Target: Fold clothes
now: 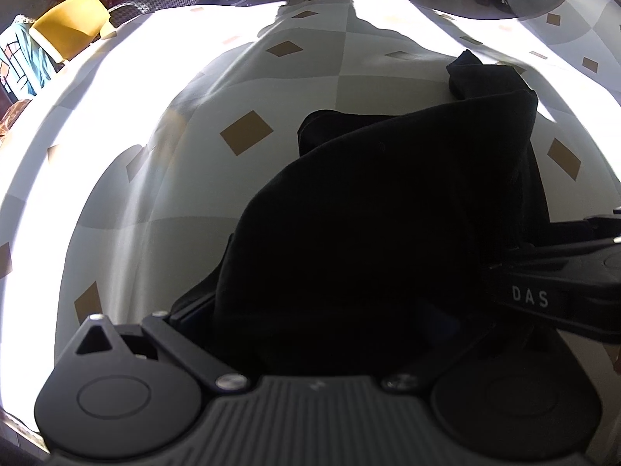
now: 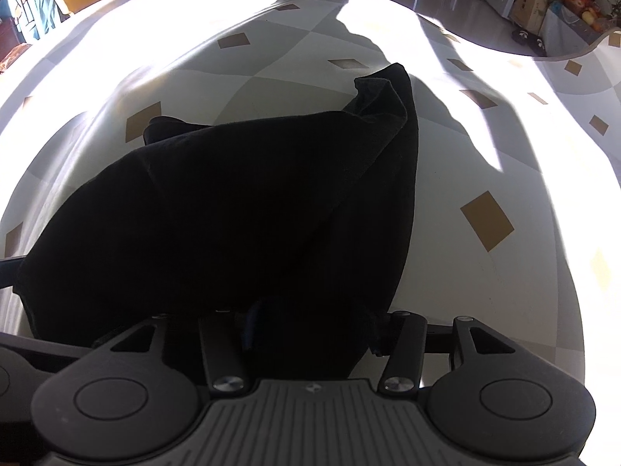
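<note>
A black garment (image 1: pixel 388 213) (image 2: pixel 233 213) lies bunched on the checked tablecloth (image 1: pixel 155 194) (image 2: pixel 485 155), heaped up toward both cameras, with one corner sticking up at its far end (image 2: pixel 388 85). My left gripper (image 1: pixel 330 310) has its jaws spread wide, the cloth draped over and between them; its pads are hidden. My right gripper (image 2: pixel 314 322) stands about half open with the garment's near edge filling the gap; no pad is seen pressing on it. In the left wrist view the right gripper (image 1: pixel 504 283) comes in from the right beside the cloth.
The table's far edge curves in at the back right, with floor beyond it (image 2: pixel 485 7). A yellow chair (image 1: pixel 70 23) with a teal cloth (image 1: pixel 23 58) beside it stands at the far left. Boxes and fruit (image 2: pixel 582 4) sit at the far right.
</note>
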The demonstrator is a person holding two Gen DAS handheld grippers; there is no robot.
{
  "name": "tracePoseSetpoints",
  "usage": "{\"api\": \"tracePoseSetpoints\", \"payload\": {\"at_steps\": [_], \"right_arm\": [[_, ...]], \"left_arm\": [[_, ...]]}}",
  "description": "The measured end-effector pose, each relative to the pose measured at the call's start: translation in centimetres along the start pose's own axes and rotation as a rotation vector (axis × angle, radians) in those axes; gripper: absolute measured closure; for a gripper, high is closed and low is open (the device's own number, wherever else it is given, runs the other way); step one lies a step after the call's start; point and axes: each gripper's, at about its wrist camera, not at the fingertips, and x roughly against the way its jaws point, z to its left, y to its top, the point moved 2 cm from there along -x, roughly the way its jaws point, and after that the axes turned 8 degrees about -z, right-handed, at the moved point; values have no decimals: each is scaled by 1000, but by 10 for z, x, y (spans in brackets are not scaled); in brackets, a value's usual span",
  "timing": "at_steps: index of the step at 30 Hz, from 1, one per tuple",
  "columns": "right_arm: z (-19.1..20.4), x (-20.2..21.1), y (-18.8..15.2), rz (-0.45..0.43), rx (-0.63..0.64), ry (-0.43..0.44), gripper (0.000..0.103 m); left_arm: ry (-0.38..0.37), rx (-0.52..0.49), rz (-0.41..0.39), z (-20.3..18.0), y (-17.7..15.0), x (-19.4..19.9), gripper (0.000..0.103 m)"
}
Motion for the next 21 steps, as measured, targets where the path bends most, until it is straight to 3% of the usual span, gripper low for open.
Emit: {"api": "tracePoseSetpoints", "payload": {"at_steps": [11, 12, 15, 21], "right_arm": [[-12, 18, -7, -24, -61, 9, 53], [-12, 20, -7, -30, -69, 12, 53], [-15, 22, -6, -36, -95, 18, 52], [-23, 21, -1, -29, -168, 31, 52]], "left_arm": [[-3, -30, -25, 7, 19, -2, 0], [-4, -29, -28, 6, 13, 5, 0], [-11, -22, -38, -19, -62, 68, 0], [-10, -18, -67, -15, -48, 80, 0]]}}
